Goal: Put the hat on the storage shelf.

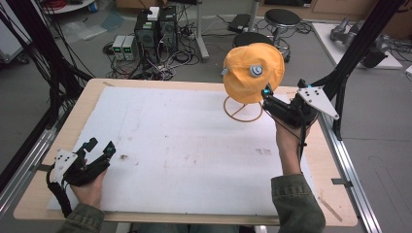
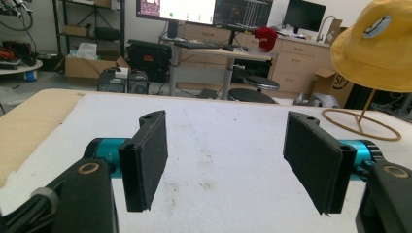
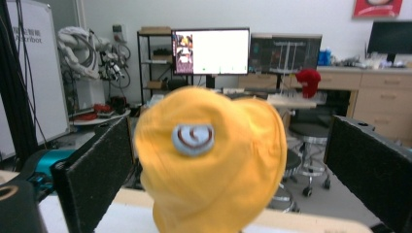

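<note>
Room: lab floor behind the worktop, with computer towers [image 1: 155,30], tangled cables, 2 round stools [image 1: 282,18], and monitors [image 3: 210,50] on a far desk.
Worktop [image 1: 73,121]: pale wood board, most of it covered by a white sheet [image 1: 184,145] carrying faint scuffs and small dark specks.
Hat [image 1: 253,72]: yellow bucket hat, 1 round grey-blue spiral badge on its crown, perched on a thin wire stand.
Stand [image 1: 243,112]: ring base resting on the white sheet at the far right of the worktop; a slim stem rises into the hat.
Left gripper [image 1: 99,146]: held in the person's left hand [image 1: 87,187] at the near left corner, low over the sheet; jaws spread wide with bare sheet between them, gripping nothing.
Right gripper [image 1: 266,93]: held in the right hand [image 1: 289,133], raised at the far right, just beside the hat's right side and pointed at it.
Right gripper state: jaws wide apart; in the right gripper view the hat sits between the 2 black pads [image 3: 99,170], and no contact with either pad is visible.
Sleeves: olive green, entering from the near edge.
</note>
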### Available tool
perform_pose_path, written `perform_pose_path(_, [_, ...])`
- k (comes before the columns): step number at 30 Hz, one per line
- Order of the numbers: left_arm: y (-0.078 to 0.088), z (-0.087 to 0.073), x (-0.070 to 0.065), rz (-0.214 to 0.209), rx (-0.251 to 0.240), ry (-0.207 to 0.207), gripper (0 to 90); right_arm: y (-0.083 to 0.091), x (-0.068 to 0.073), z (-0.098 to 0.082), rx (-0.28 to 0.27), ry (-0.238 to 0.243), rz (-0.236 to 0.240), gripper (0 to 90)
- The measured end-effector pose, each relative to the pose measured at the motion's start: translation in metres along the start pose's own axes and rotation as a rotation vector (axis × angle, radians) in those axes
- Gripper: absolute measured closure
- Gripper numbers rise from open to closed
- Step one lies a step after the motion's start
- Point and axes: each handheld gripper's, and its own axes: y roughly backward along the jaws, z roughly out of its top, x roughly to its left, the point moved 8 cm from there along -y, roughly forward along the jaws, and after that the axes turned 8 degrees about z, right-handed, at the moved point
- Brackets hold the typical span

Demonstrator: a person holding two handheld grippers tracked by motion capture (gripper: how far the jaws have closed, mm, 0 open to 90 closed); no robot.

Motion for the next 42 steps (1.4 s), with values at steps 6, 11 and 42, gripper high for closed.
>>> perform_pose_path(6, [0.000,0.000,-0.002,-0.007,0.001,0.001,33.0,0.008,-0.005,-0.025,0.038,-0.020,-0.011,2.9])
perform_pose_path(11, [0.000,-0.001,-0.001,-0.006,0.002,0.000,32.9,0.022,-0.010,-0.040,0.045,-0.065,-0.010,2.9])
perform_pose_path(42, [-0.001,-0.006,-0.003,0.002,0.028,-0.078,32.8,0.088,-0.020,-0.156,0.199,-0.142,-0.022,2.9])
